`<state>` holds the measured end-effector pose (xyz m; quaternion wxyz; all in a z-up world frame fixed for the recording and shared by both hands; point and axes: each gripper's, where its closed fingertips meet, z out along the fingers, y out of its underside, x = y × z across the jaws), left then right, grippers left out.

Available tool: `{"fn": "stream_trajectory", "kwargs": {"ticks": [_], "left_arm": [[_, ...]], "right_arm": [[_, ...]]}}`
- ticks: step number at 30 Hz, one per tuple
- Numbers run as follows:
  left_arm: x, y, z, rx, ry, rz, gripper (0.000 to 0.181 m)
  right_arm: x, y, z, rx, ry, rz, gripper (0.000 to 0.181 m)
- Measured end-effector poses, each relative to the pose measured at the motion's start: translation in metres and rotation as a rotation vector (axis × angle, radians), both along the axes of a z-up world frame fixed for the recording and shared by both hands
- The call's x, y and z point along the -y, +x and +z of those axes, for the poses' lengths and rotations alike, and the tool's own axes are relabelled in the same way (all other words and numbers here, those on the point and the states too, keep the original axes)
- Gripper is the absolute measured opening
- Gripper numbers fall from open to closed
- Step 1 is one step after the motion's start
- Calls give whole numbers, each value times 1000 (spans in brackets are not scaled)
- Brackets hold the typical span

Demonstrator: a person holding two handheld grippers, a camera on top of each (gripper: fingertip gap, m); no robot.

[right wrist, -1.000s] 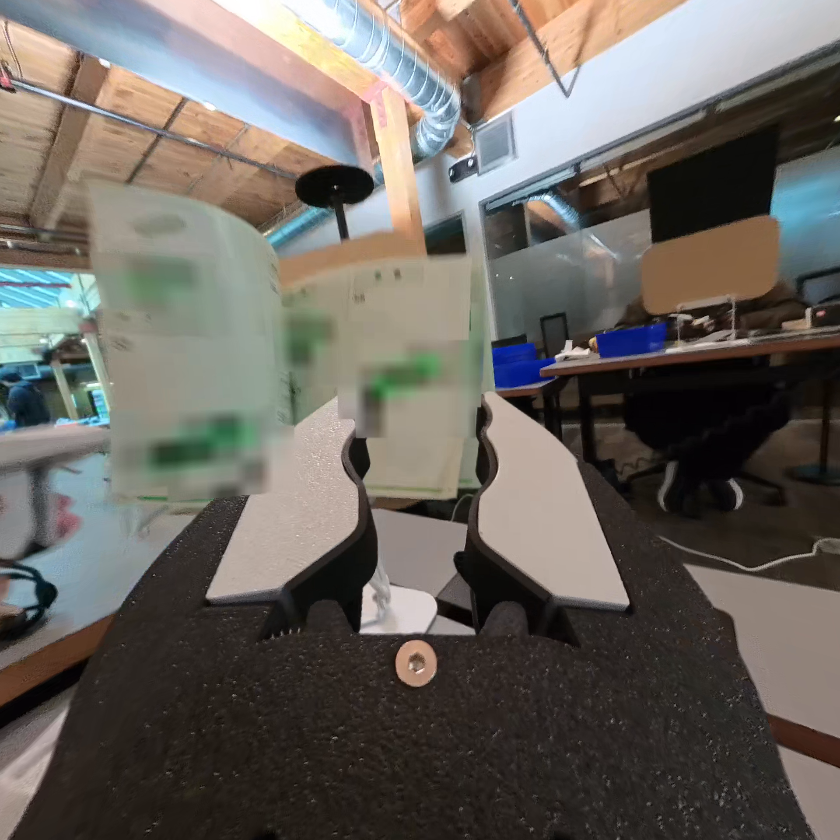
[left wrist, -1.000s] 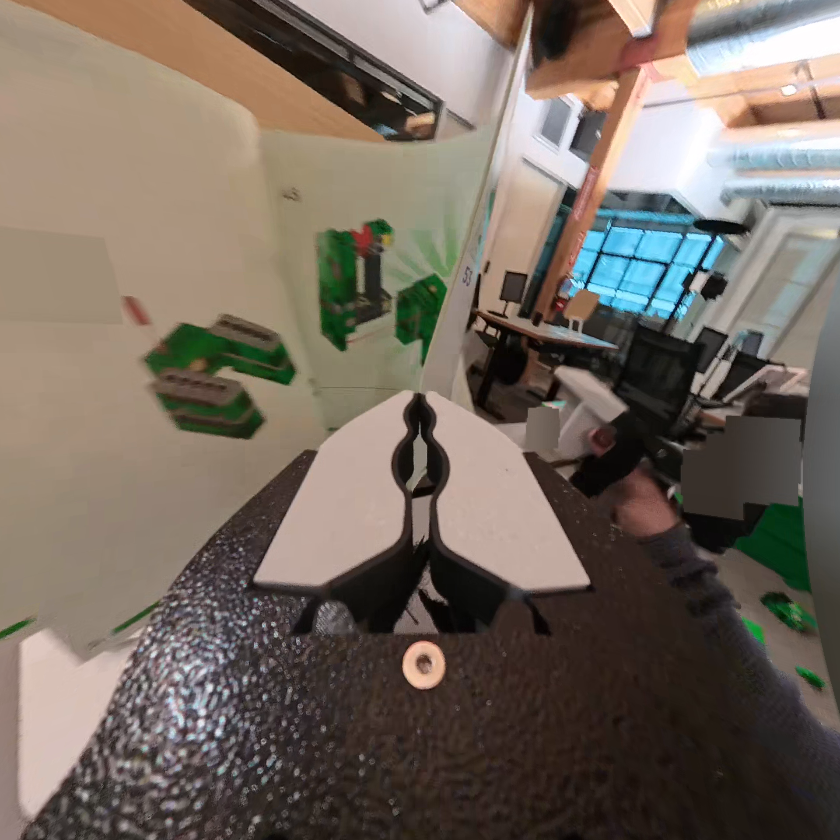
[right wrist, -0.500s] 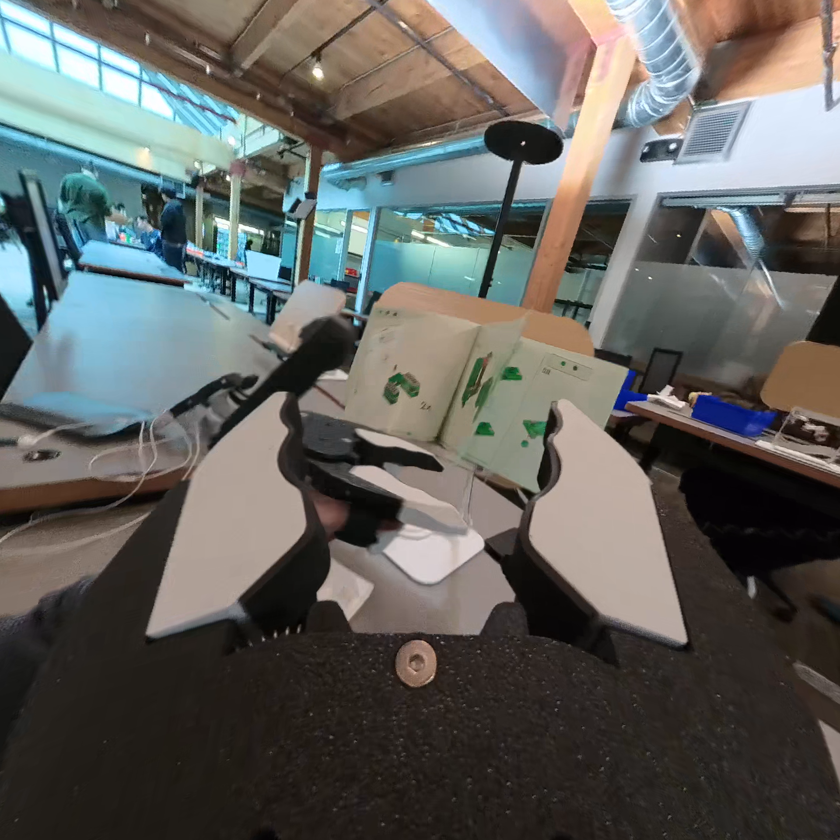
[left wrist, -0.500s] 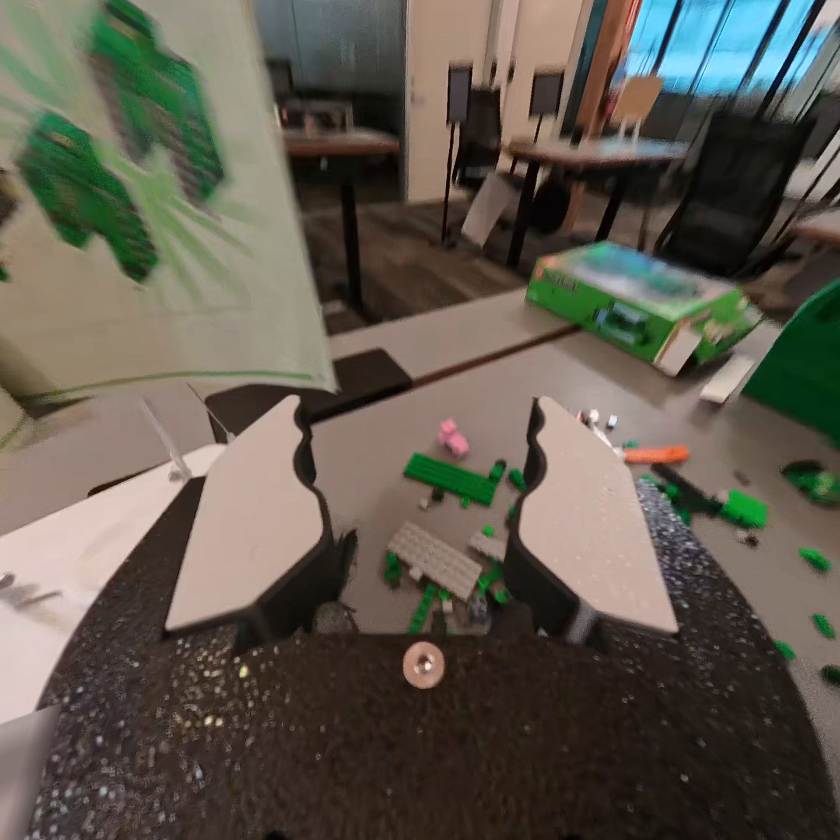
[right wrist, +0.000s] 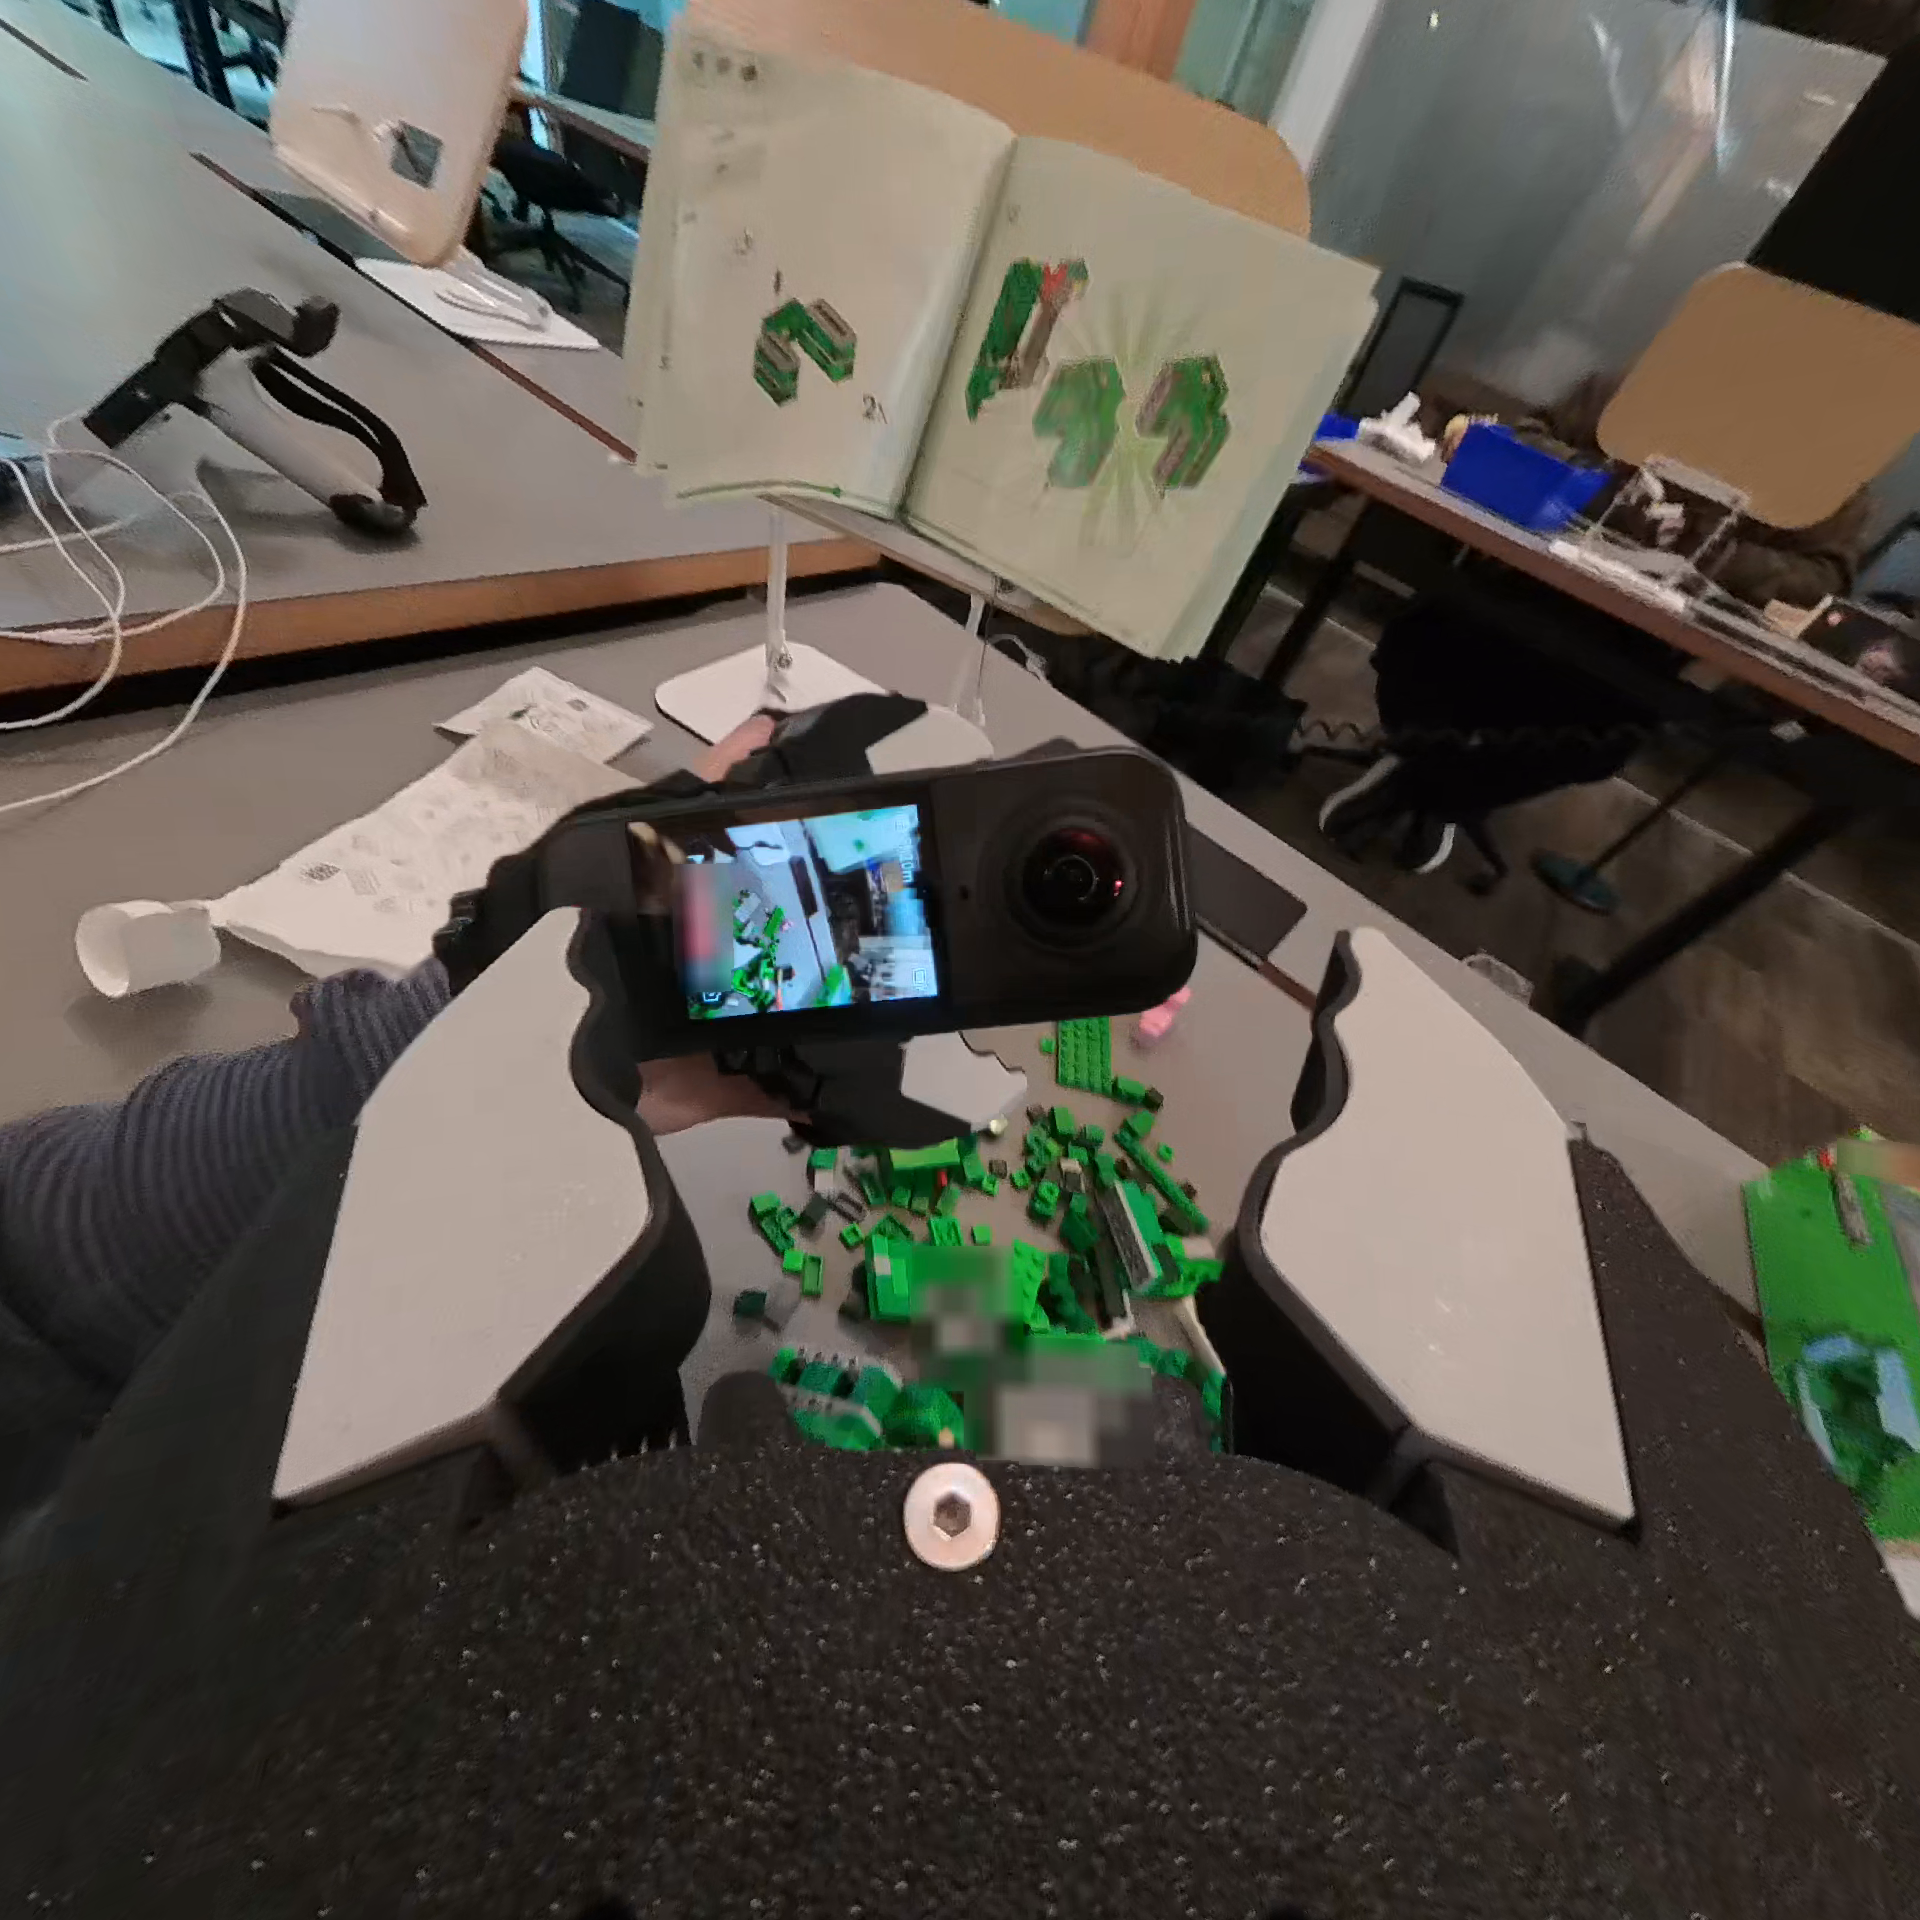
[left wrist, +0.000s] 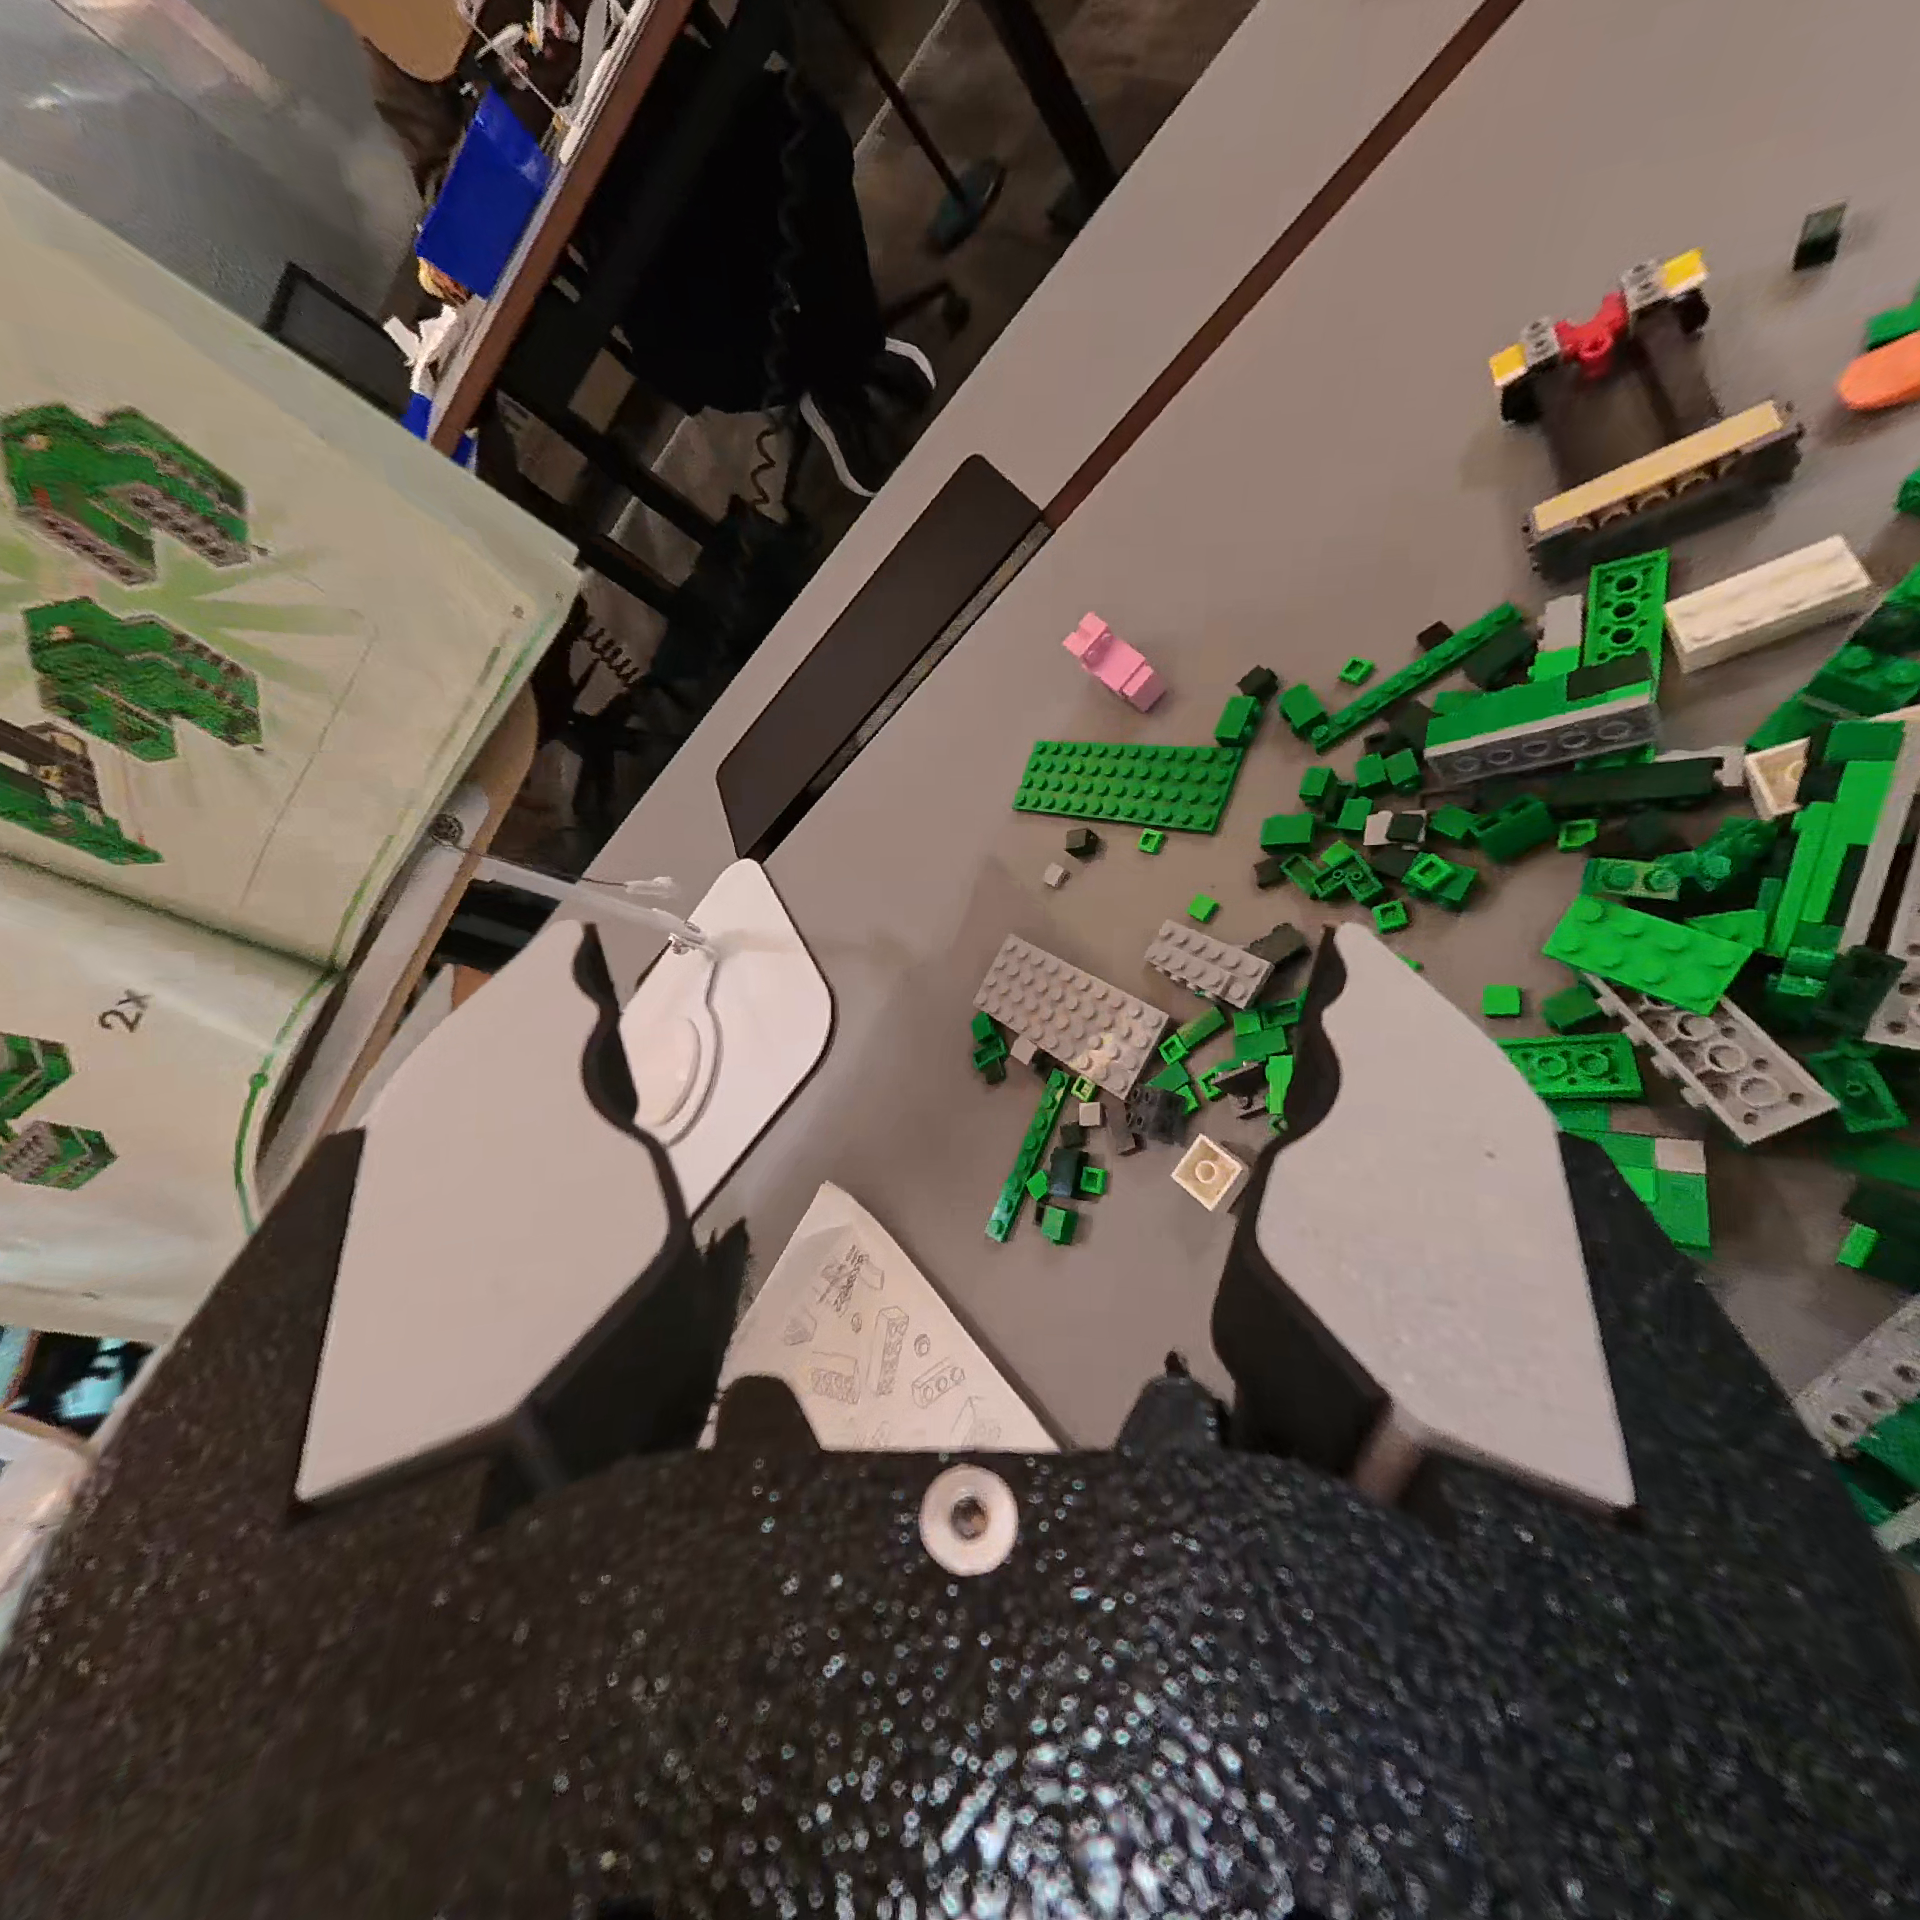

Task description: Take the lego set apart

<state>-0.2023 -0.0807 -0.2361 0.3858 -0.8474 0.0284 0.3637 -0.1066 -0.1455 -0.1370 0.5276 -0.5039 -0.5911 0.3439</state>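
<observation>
Loose lego pieces (left wrist: 1455,831) lie scattered on the grey table (left wrist: 1299,312), mostly green. Among them are a green plate (left wrist: 1127,787), a grey plate (left wrist: 1070,1013), a pink piece (left wrist: 1112,660) and a black assembly with yellow and red parts (left wrist: 1621,384). My left gripper (left wrist: 966,956) is open and empty, above the table's left part. My right gripper (right wrist: 961,945) is open and empty, above the brick pile (right wrist: 987,1226). The left gripper with its camera (right wrist: 904,904) shows in the right wrist view, held in a hand just ahead of my right fingers.
An open instruction booklet (right wrist: 935,343) stands on a white stand (right wrist: 769,696) at the table's far left; it also shows in the left wrist view (left wrist: 156,675). Paper sheets (right wrist: 416,842) lie near it. A green box (right wrist: 1849,1299) sits at the right. A sleeved arm (right wrist: 156,1143) is at the left.
The left gripper was shut by the booklet, then opened and swung down over the table. The right gripper opened wider and tilted down from the booklet to the brick pile.
</observation>
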Motion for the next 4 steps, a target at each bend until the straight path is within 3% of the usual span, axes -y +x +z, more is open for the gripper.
{"fn": "stream_trajectory", "kwargs": {"ticks": [4], "left_arm": [[8,-4,-8,-68,-56,52,124]], "right_arm": [[-7,11,-10,97,1,-45,126]]}}
